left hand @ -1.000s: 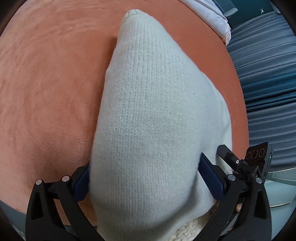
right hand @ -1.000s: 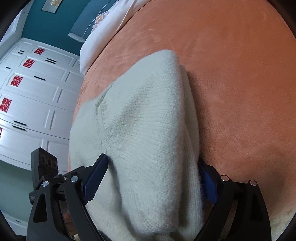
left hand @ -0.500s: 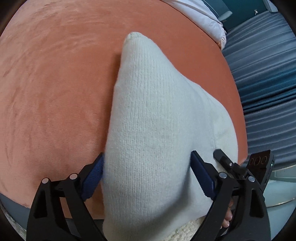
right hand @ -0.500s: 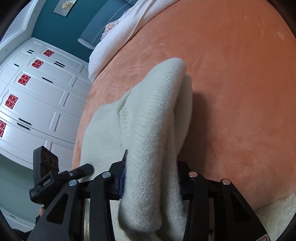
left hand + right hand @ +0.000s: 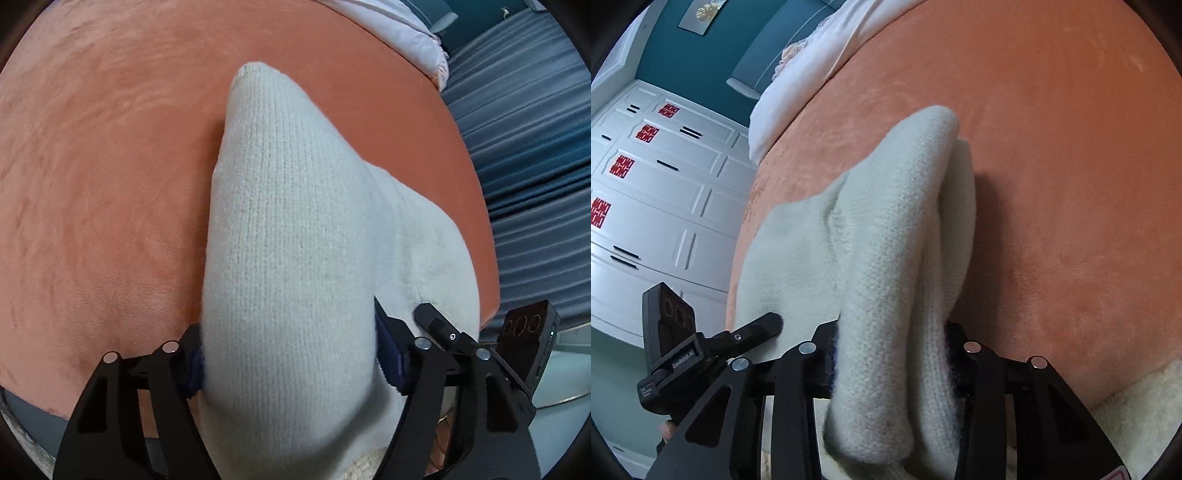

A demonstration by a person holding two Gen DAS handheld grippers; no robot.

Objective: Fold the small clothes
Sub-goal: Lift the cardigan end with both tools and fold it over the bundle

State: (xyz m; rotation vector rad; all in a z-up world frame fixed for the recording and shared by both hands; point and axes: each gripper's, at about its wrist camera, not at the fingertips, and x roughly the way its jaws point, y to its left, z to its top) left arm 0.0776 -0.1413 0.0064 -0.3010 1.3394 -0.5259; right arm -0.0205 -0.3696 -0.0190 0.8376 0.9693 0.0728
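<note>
A cream knitted garment (image 5: 295, 240) lies folded on an orange velvet bed cover (image 5: 92, 166). My left gripper (image 5: 288, 354) is shut on its near edge, the fabric bulging between the jaws. In the right wrist view the same garment (image 5: 897, 240) is bunched in thick layers, and my right gripper (image 5: 890, 358) is shut on that bunch. The left gripper's fingertip (image 5: 764, 325) shows resting on the garment at the lower left. The right gripper's fingertip (image 5: 436, 325) shows at the lower right of the left wrist view.
White bedding (image 5: 812, 66) lies at the far end of the orange cover (image 5: 1052, 184). White cabinet doors (image 5: 657, 192) stand to the left. Blue curtains (image 5: 528, 147) hang to the right. A fluffy cream rug (image 5: 1137, 406) lies below the bed edge.
Both grippers have closed on the garment's near edge. The right one shut first and bunched the fabric; the left narrowed onto it. The garment has lifted slightly.
</note>
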